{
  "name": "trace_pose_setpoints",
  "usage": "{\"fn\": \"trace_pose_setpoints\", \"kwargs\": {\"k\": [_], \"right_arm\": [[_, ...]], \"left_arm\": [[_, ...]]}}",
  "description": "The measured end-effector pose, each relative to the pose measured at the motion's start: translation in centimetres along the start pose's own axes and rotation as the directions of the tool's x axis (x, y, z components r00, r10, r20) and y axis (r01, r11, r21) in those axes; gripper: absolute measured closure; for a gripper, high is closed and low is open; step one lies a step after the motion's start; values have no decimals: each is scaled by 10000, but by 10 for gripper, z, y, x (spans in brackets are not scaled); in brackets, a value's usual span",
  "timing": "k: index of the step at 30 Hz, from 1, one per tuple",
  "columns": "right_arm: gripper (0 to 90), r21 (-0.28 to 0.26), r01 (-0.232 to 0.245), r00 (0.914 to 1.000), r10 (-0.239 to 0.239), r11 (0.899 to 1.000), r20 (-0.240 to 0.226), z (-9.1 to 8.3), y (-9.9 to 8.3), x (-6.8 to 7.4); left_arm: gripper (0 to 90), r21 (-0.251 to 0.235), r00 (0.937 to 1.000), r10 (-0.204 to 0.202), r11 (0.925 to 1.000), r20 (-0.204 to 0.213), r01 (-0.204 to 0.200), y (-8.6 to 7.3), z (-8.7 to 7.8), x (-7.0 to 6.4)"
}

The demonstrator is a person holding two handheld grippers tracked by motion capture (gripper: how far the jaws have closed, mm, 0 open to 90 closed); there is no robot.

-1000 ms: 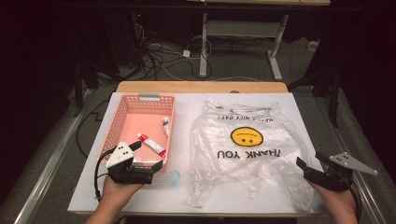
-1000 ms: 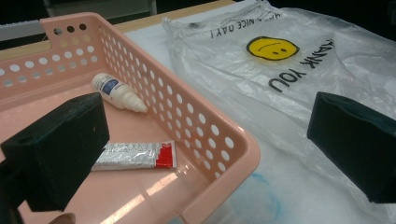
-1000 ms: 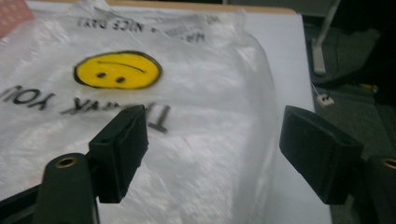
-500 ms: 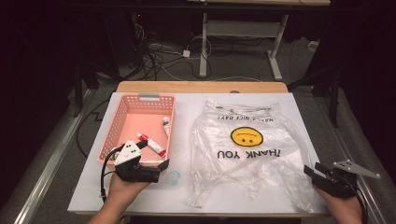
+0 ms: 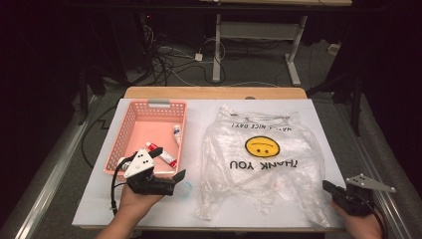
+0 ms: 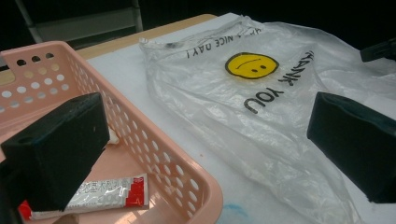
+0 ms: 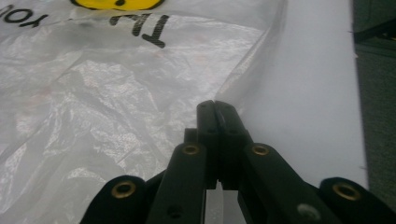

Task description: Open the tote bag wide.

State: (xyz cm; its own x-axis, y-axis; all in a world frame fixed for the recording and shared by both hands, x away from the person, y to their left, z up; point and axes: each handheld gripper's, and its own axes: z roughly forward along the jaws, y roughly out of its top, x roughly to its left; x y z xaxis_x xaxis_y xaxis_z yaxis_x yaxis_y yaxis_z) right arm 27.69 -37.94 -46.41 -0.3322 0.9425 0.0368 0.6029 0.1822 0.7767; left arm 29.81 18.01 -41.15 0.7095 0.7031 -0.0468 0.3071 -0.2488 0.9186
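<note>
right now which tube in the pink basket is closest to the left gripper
The red and white tube lying flat near the pink basket's front edge, just ahead of the open left gripper. The smaller white tube lies farther back by the right wall.

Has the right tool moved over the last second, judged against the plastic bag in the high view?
Yes. The right tool has slid toward the table's near edge, alongside the plastic bag's lower right corner.

We are seeing a clear plastic bag lying flat and crinkled on the right half of the table, its yellow smiley and "THANK YOU" print facing upside down to us. Its handles are pointing toward the far edge, its bottom reaching the near edge.
</note>
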Motion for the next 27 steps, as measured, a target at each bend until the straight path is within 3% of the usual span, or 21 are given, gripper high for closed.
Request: {"fn": "trace_pose_setpoints", "kwargs": {"k": [8,15,17,19,20,21,24,25,27], "right_arm": [[899,99,799,9920,-785,9968,-991,1,4,34],[875,193,1342,9669,-1266,9908,-2215,5,6,68],[776,43,1438,9649,-1393,9896,-2228,3,9,73],[720,-442,1299,9643,-1366,9905,-2267,-5,16,73],[720,-442,1299,9643,-1366,9905,-2267,-5,16,73],[645,-1090,1134,9717,-1331,9875,-1950,-14,23,72],[634,-1372,1024,9790,-1242,9852,-1614,-16,31,69],[610,-1674,1146,9842,-1348,9792,-1149,-10,45,60],[600,-1700,1124,9864,-1306,9790,-1000,-6,49,57]], "left_arm": [[0,-23,9999,-62,10000,113,62,2,6,2],[0,10,9998,20,10000,212,-20,4,9,2],[0,-17,9998,-31,10000,206,31,4,9,3],[0,-42,9998,-60,10000,170,61,4,8,3],[0,-19,9999,-35,10000,152,35,3,7,3],[0,-6,9999,-23,10000,105,24,3,6,3],[0,12,10000,-71,10000,9,71,1,3,4],[0,49,9999,-134,9999,-63,134,-1,1,6],[0,45,9998,-156,9999,-118,156,-2,0,6]]}}
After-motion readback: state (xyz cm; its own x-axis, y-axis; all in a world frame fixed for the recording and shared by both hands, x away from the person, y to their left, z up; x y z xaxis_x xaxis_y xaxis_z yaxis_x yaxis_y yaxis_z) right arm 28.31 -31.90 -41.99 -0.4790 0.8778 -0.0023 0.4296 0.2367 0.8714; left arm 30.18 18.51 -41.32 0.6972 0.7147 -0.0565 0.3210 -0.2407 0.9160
